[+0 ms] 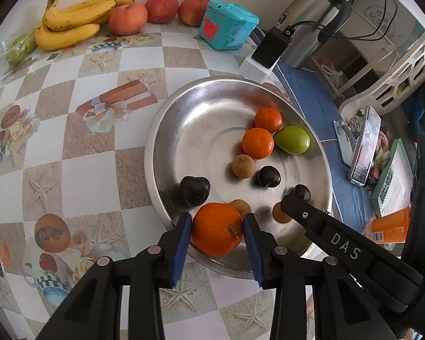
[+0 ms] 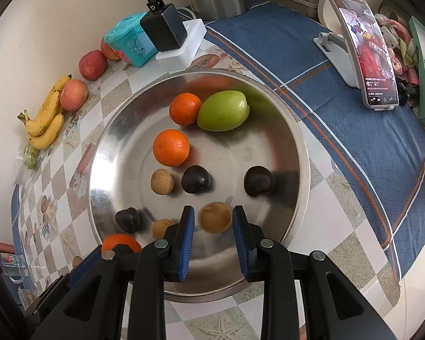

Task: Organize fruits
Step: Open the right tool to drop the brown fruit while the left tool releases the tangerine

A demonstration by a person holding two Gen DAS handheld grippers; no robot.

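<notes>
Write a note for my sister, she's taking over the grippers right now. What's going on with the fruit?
Left gripper: pads on both sides of an orange, apparently gripping it over the tray's near rim.
Right gripper: open around a brown fruit, which looks blurred, likely just dropped.
In tray: two oranges, a green fruit, three dark fruits, brown ones.
Left: bananas and apples by the wall.

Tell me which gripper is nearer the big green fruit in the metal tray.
Right, though only slightly. The right gripper sits at the tray's near rim straddling a brown fruit; the left gripper, holding a tangerine, sits farther from the green fruit.
</notes>
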